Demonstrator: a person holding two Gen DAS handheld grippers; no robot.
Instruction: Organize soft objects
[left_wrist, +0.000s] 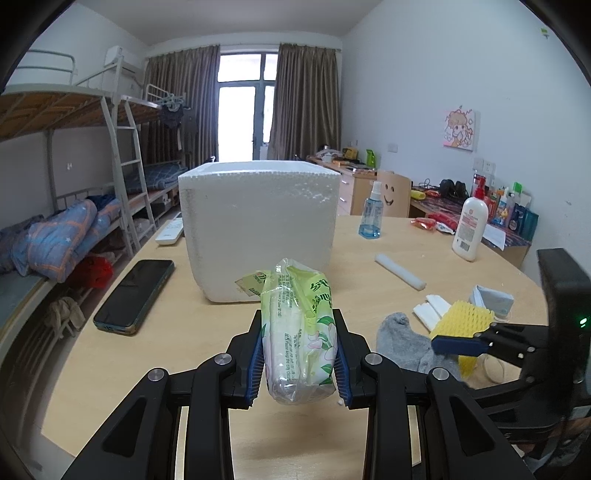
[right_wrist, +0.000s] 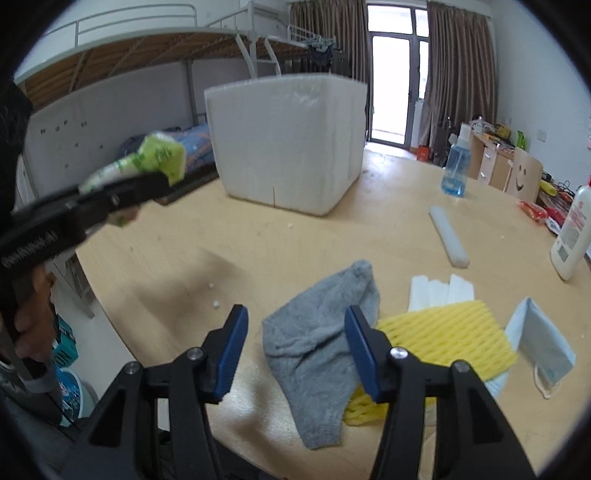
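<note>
My left gripper (left_wrist: 298, 354) is shut on a green tissue pack (left_wrist: 299, 332) and holds it above the table, in front of the white foam box (left_wrist: 258, 225). The pack also shows in the right wrist view (right_wrist: 147, 162), left of the foam box (right_wrist: 291, 140). My right gripper (right_wrist: 295, 347) is open and empty, just above a grey sock (right_wrist: 317, 350) that lies on yellow foam netting (right_wrist: 443, 336). In the left wrist view the right gripper (left_wrist: 458, 343) hovers over the sock (left_wrist: 402, 339) and netting (left_wrist: 461, 321).
White foam strips (right_wrist: 439, 288), a face mask (right_wrist: 543, 343), a white foam roll (right_wrist: 447, 236), a blue spray bottle (right_wrist: 456, 166) and a lotion bottle (right_wrist: 572, 232) lie on the wooden table (right_wrist: 258, 258). A phone (left_wrist: 136, 291) and remote (left_wrist: 170, 230) lie at the left.
</note>
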